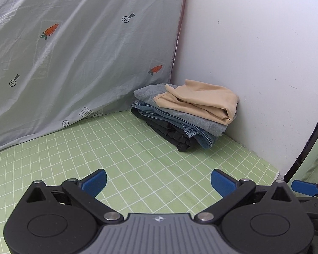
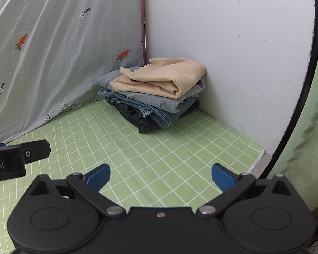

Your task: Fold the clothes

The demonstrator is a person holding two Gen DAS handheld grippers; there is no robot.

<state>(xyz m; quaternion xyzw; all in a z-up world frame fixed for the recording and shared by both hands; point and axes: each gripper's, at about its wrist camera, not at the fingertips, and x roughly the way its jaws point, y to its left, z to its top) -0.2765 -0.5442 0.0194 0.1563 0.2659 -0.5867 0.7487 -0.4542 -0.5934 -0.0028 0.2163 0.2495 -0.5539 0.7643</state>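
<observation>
**A:** Clothes point(image 1: 186, 114), stacked in the far corner where the carrot-print sheet point(image 1: 74, 53) meets the white wall point(image 1: 254, 53), sitting on the green checked cover point(image 1: 137, 154). Sweeping left to right: your left gripper point(image 1: 158, 183) is spread wide with nothing between its blue pads, hovering over bare cover, well short of the pile.

**B:** And your right gripper point(image 2: 160, 177) is the same, spread and empty. What could go wrong from here?

**A:** You've got four layers: dark garment point(image 2: 135, 118) at the bottom, then denim point(image 2: 156, 114), then grey point(image 2: 156, 101), with the beige top point(image 2: 159, 78) loosely folded above. Pinch just an edge of that beige one and I'd guess it unrolls in the air. Dig too low and you could drag the grey along and slump the whole stack.

**B:** It's tight to the wall on the right, too.

**A:** Yes, so your right claw has little room there; it may knock the wall.
</observation>
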